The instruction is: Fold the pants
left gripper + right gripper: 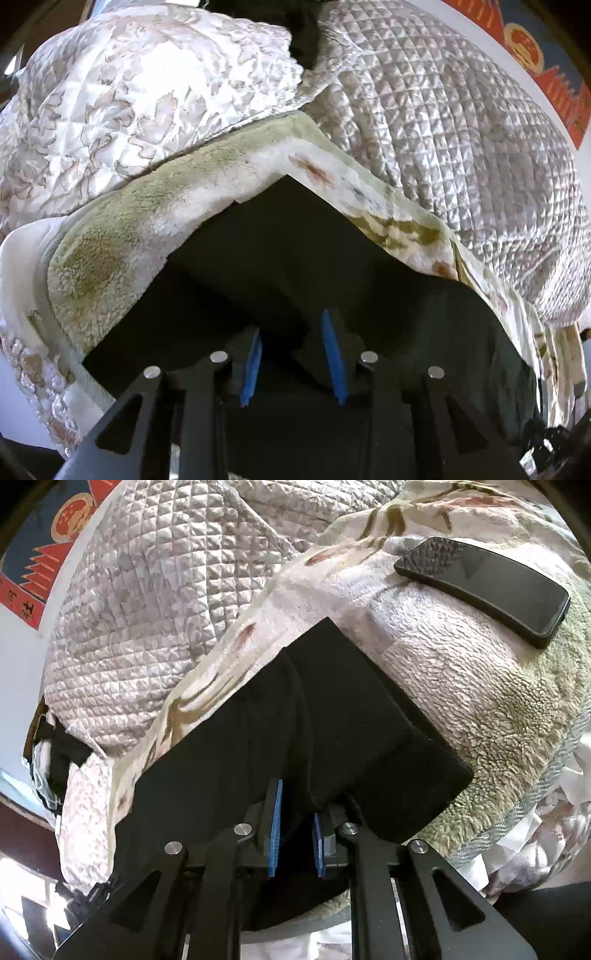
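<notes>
Left wrist view: the black pants (pixel 295 240) lie flat on a fleecy blanket (pixel 122 236), pale with green patches and a few reddish marks, and fill the lower middle of the frame. One corner of the pants points away from the camera, toward the quilted cover (pixel 443 122) bunched up beyond the blanket. The left gripper (pixel 293 360) sits low over the near part of the pants with its blue pads (pixel 334 354) held apart, a clear gap between them; dark cloth shows in that gap, but whether the pads touch or pinch it cannot be told (black on black hides it). Beyond the quilted cover, at the top right, a red and blue picture (pixel 532 48) shows on the wall.

Right wrist view: the pants (pixel 351 716) again lie on the blanket (pixel 480 686), here showing layers stacked on one another with a squared corner pointing away. The right gripper (pixel 297 829) has its blue pads (pixel 275 827) partly open, and a folded edge of the pants comes down between them; I cannot tell whether the pads are pressing it. A dark phone (pixel 484 590) rests on the blanket beyond the pants, apart from them. The quilted cover (pixel 155 602) is heaped to the left of the pants, with the wall picture (pixel 48 550) past it.
</notes>
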